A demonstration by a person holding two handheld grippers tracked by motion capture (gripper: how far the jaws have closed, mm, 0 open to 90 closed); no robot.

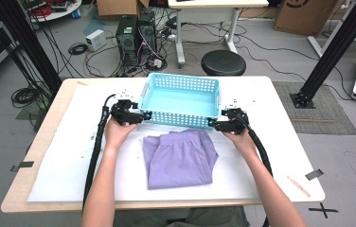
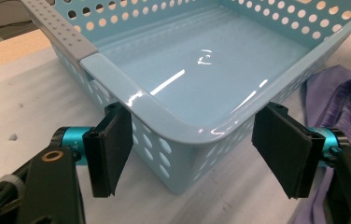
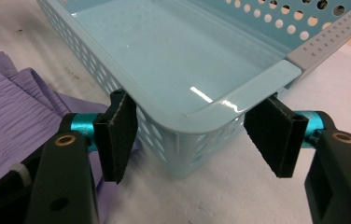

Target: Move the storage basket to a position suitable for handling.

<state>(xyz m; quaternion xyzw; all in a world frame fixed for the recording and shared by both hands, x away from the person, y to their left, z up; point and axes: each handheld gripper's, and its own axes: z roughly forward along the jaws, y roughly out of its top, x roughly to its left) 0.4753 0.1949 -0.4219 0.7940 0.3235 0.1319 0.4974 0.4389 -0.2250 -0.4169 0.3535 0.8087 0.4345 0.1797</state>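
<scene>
High view: the left hand [image 1: 117,130] holds the left gripper [image 1: 144,115] at the basket's [image 1: 182,83] near left corner, and the right hand [image 1: 240,140] holds the right gripper [image 1: 210,124] at its near right corner. Each gripper's jaws stand apart, straddling a corner, with the basket between them and purple cloth [image 1: 180,158] just behind. From above, the jaws are too small to make out.
</scene>
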